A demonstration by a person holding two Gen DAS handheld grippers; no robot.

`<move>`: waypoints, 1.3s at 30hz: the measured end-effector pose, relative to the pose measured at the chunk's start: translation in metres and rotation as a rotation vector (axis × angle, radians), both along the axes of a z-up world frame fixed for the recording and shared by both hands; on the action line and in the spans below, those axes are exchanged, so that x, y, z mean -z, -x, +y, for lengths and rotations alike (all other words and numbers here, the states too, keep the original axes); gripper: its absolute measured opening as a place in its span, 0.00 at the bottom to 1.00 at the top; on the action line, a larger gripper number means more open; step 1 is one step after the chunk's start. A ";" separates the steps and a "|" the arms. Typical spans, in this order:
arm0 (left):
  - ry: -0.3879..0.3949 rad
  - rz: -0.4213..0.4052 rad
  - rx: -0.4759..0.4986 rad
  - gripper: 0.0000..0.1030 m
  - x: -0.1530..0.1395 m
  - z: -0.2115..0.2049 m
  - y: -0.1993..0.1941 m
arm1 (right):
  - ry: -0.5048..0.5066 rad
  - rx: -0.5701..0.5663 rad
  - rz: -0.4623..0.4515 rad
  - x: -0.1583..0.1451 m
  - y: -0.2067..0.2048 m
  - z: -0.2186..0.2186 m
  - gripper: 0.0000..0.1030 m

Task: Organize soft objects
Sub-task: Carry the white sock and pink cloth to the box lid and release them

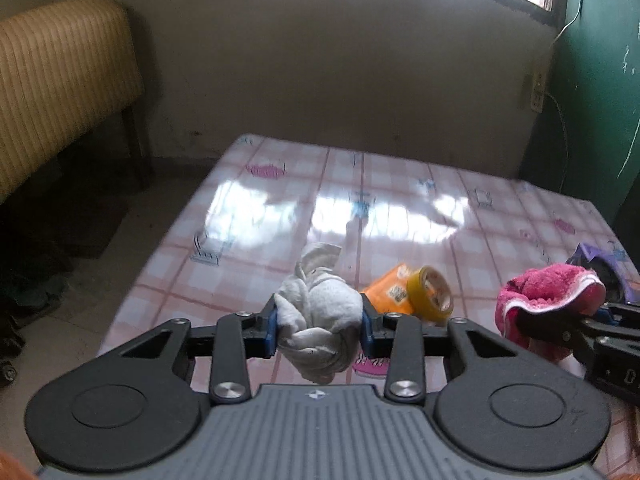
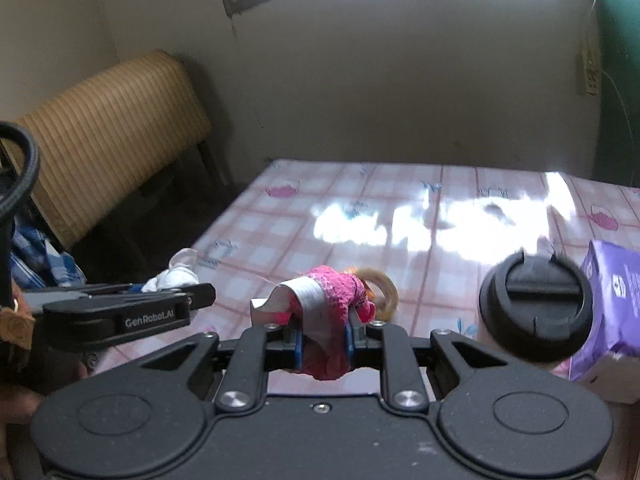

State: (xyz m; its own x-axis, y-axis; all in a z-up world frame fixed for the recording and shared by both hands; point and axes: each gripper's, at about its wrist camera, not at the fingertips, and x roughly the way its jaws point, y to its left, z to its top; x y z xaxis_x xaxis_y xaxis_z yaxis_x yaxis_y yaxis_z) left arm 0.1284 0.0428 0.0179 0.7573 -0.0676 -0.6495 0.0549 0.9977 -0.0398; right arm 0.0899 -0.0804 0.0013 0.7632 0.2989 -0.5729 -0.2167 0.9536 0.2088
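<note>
I have both tools tilted downward over the near part of the bench (image 1: 400,208), which wears a pink checked cover. My left hand-held gripper (image 1: 318,326) is clenched on a balled white sock (image 1: 316,316); its blue pads press the bundle from both sides, and the sock hangs clear above the cover. My right hand-held gripper (image 2: 323,342) is clamped tight on a pink fuzzy sock (image 2: 336,292) with a grey-white cuff, also held clear of the surface. From the left wrist view the right tool sits just beside mine, toward the right edge, carrying its pink bundle at about the same level. On the bench ahead lie an orange packet (image 1: 390,290) and a roll of yellow tape (image 1: 430,294), touching each other. Near the right edge stand a black-lidded cup (image 2: 534,306) and a purple box (image 2: 612,304).
</note>
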 end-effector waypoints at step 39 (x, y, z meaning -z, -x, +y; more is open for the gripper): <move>-0.030 -0.027 0.074 0.38 -0.060 -0.078 -0.015 | 0.035 0.111 -0.116 -0.097 -0.004 -0.074 0.22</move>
